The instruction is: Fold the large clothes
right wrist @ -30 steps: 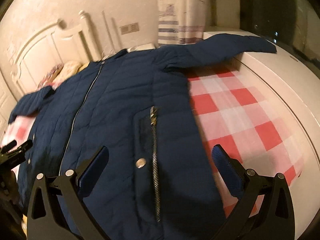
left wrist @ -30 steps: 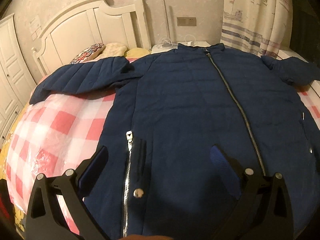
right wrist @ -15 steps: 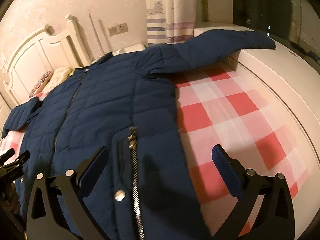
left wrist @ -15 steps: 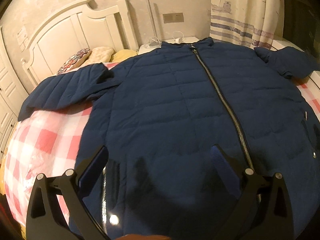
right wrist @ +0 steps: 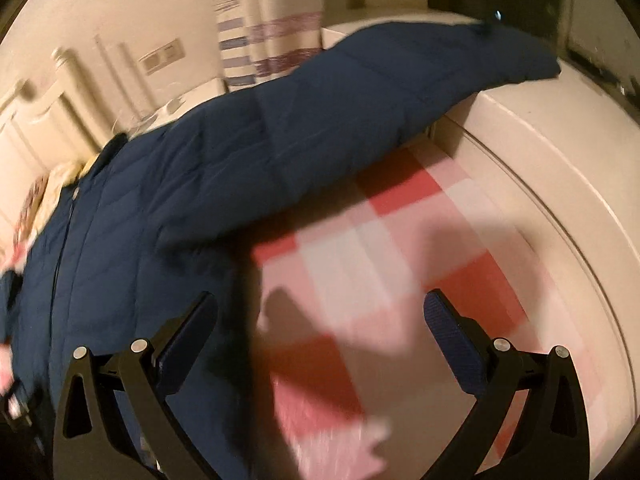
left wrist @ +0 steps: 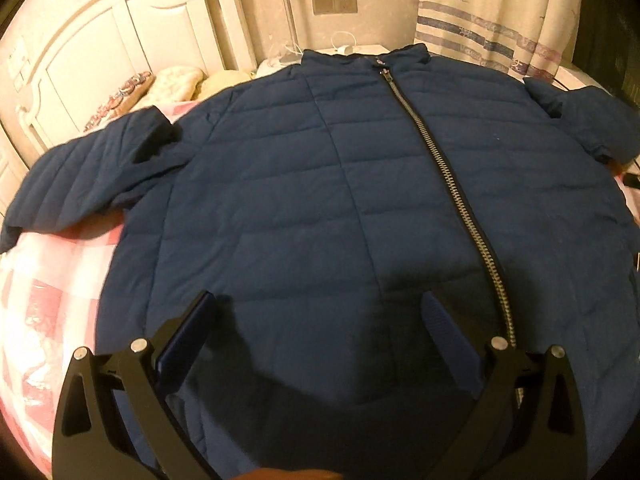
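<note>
We see warm, dim indoor light with black fisheye corners. The left wrist view is sharp, and a shadow darkens the navy quilted puffer jacket [left wrist: 320,208] near the lens. The right wrist view is motion-blurred, smearing the red-and-white checked bedcover [right wrist: 392,264], where shadows fall.

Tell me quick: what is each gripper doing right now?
Left gripper: open, empty, above the jacket.
Right gripper: open, empty, above the checked bedspread.

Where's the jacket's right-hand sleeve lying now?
In the right wrist view, the navy quilted jacket's sleeve stretches up and right from the body, over the red-and-white checked bedcover, its cuff resting on the white ledge.
</note>
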Tool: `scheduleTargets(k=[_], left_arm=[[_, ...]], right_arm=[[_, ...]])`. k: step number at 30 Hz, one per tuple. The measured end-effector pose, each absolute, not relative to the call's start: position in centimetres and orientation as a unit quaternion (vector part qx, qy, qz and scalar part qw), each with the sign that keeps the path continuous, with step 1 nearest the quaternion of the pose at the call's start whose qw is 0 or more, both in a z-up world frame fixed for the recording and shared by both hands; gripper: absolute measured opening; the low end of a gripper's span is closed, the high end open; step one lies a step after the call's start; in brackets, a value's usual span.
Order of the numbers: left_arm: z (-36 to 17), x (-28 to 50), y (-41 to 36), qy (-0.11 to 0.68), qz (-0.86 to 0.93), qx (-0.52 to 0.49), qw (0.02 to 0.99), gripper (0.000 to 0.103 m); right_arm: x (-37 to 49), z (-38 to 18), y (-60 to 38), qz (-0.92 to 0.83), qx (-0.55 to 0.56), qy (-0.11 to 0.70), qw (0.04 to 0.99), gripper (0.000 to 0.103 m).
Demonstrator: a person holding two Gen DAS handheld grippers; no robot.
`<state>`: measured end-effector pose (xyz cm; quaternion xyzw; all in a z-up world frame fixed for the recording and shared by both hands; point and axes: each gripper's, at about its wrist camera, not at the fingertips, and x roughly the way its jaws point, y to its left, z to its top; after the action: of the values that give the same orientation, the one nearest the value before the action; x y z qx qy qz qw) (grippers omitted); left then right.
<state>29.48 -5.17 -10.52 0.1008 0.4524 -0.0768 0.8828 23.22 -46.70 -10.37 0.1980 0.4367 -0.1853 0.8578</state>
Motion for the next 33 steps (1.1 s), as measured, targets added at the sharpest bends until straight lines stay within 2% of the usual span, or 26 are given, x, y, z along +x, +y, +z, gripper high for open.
scheduleTargets(k=[8,19,26,28,31,33], left_arm=[[-11.0,29.6,-4.9,0.447,-0.090,0.095,0.885,0.101],[-11.4,29.3,-4.4,0.438,-0.098,0.080,0.890,0.101],[-11.0,28.9,-3.9,0.448,-0.092,0.077,0.886,0.101],[-9.0,26.3,-3.8,0.397,-0.023,0.106,0.911,0.101],[-4.6,20.5,-3.8,0.278,-0.004,0.125,0.953,0.101],[-2.4,17.0,-3.4,0.234,-0.007,0.116,0.965,0.101]], right_arm=[[26.8,-10.8,-49.8,-0.196,0.252,0.423,0.848,0.099],[25.2,-10.8,-49.2,-0.215,0.275,0.415,0.841,0.098],[19.7,-6.3,-39.9,-0.145,0.212,0.365,0.895,0.098],[16.9,-5.2,-35.1,-0.106,0.165,0.351,0.916,0.098],[13.5,-4.4,-29.6,-0.073,0.086,0.330,0.937,0.098],[11.2,-4.3,-26.2,-0.054,0.030,0.323,0.944,0.098]])
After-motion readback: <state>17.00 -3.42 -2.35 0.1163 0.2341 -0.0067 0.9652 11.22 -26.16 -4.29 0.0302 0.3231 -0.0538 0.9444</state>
